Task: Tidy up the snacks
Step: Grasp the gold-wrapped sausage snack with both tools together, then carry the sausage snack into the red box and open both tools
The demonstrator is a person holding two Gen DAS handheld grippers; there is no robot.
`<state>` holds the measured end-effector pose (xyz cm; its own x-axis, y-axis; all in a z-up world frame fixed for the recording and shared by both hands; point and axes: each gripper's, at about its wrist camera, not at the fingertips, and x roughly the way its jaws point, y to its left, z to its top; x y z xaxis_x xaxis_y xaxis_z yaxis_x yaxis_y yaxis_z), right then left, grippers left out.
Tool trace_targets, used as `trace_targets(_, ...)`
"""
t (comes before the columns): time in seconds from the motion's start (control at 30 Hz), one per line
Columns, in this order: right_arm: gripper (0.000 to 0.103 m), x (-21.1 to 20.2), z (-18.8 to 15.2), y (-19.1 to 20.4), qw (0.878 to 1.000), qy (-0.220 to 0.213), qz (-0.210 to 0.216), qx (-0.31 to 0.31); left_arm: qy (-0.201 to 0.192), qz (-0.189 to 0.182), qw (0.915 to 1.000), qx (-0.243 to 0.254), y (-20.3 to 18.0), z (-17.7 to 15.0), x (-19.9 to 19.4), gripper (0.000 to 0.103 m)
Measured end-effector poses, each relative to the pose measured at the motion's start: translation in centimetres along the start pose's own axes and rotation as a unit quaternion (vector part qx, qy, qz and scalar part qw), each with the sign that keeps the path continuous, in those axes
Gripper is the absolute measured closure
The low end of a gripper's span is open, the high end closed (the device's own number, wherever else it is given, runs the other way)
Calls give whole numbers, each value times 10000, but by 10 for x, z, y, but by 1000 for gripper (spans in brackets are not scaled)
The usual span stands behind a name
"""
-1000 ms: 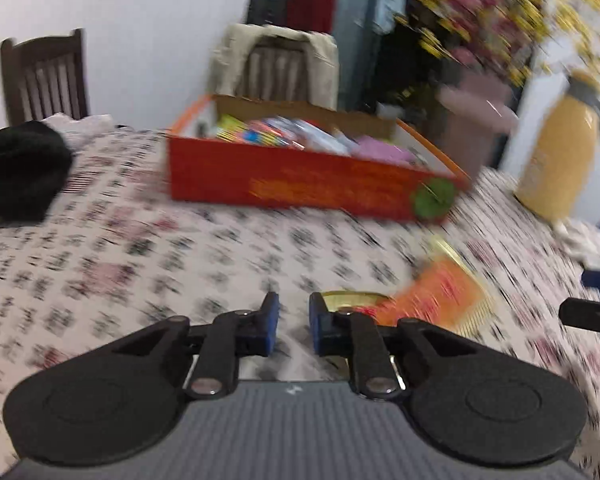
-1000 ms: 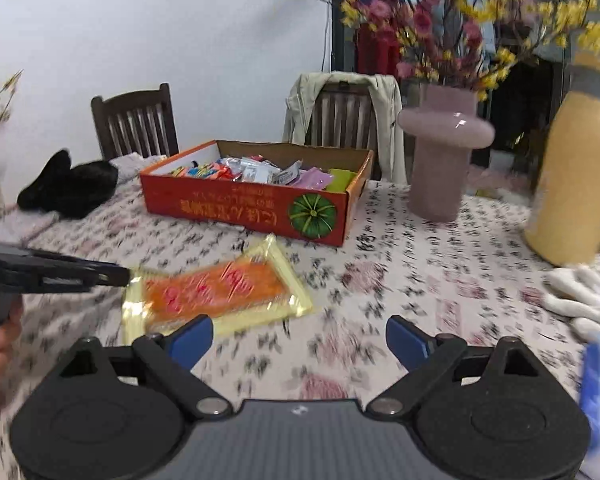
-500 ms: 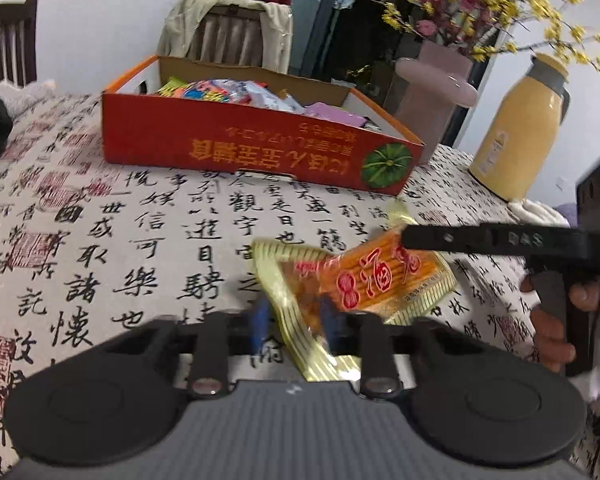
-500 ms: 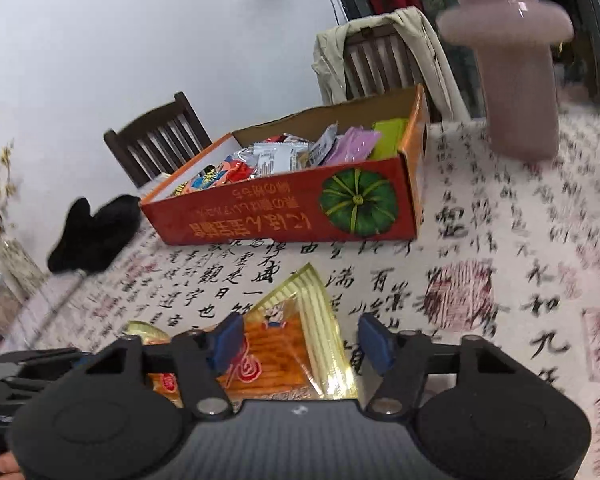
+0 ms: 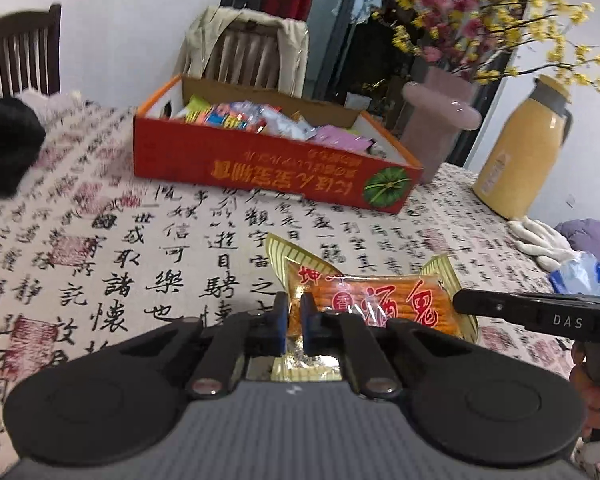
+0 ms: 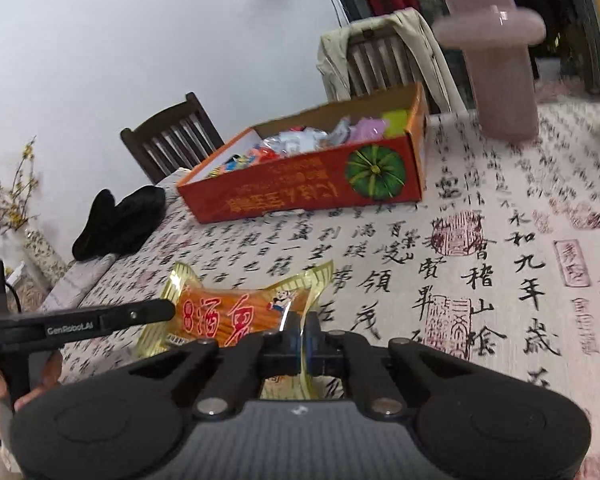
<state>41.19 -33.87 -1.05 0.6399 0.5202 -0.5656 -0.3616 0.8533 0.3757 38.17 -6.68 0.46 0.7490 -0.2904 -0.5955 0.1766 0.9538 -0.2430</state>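
Left wrist view: the left gripper (image 5: pixel 294 322) jaws, just closed, clamp one end of the orange snack packet (image 5: pixel 374 300), low at frame centre; its near edge is hidden. The red box (image 5: pixel 260 168), upper centre, holds mixed wrappers.

Right wrist view: the right gripper (image 6: pixel 303 338) jaws, just closed, clamp the packet's (image 6: pixel 236 314) opposite end above the worktop (image 6: pixel 500 248).

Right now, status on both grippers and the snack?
Left gripper and right gripper both shut on orange snack packet, one each end. Red snack box ahead, open. Nothing between.
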Motion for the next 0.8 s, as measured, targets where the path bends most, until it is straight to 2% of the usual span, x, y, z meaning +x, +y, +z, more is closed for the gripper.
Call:
trace_targets(0.23, 101, -49, -6, 27, 9993, -296, -56, -215, -195, -13, 9997, 126, -17, -2, -44, 97)
trace_targets(0.47, 101, -74, -2, 42, 9979, -541, -124, -335, -348, -36, 9991, 240, -26, 10, -62, 97)
trace_targets(0.67, 101, -72, 25, 46, 9962, -696, -260, -462, -496, -96, 9983, 285, -26, 46, -53, 97)
trace_targets(0.8, 101, -61, 62, 44, 9940, -858, -353, -582, -580, -130, 9979, 271, -23, 83, -32, 97)
